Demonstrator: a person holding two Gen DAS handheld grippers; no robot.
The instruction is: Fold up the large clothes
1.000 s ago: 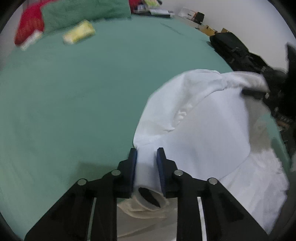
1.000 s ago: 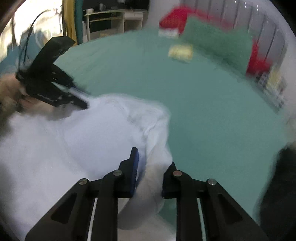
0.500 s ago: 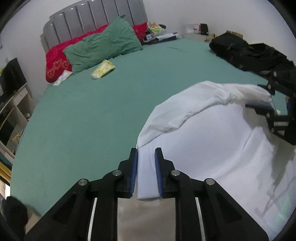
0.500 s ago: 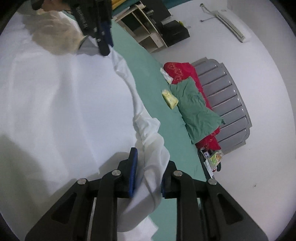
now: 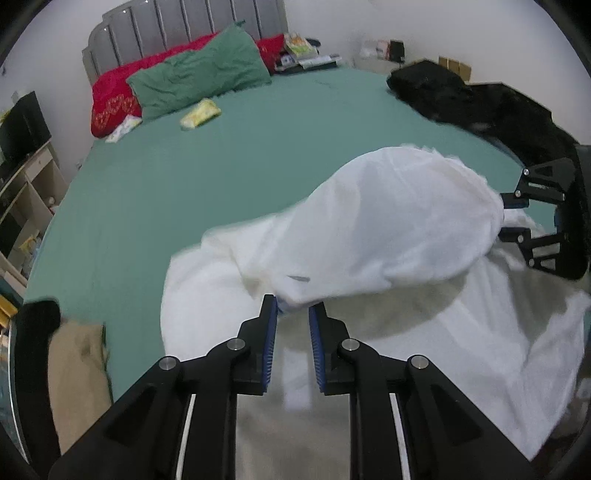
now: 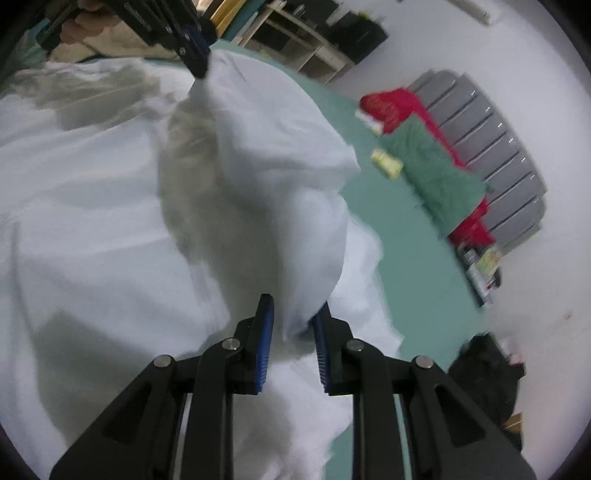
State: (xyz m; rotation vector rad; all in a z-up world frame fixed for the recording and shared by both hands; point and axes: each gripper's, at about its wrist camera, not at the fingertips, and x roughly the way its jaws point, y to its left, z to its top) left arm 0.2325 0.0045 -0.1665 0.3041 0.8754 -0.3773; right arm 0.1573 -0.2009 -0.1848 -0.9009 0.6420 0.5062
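Note:
A large white garment (image 5: 388, 229) lies on the green bed (image 5: 184, 192). My left gripper (image 5: 293, 308) is shut on one edge of it, the cloth pinched at the fingertips. My right gripper (image 6: 293, 312) is shut on the other end of the same lifted edge. The held part billows up between the two grippers, above the rest of the garment (image 6: 92, 229) spread below. The right gripper also shows in the left wrist view (image 5: 517, 218), and the left gripper shows in the right wrist view (image 6: 192, 55).
Green pillow (image 5: 199, 77) and red pillow (image 5: 114, 96) lie at the grey headboard (image 5: 177, 22). A yellow packet (image 5: 201, 112) lies on the sheet. Black clothes (image 5: 480, 107) are piled at the bed's right edge. A beige cloth (image 5: 74, 373) is at lower left. Shelves (image 5: 22, 184) stand left.
Both grippers have carried the held edge forward over the garment. The cloth now balloons up between them and the lower layer lies spread beneath.

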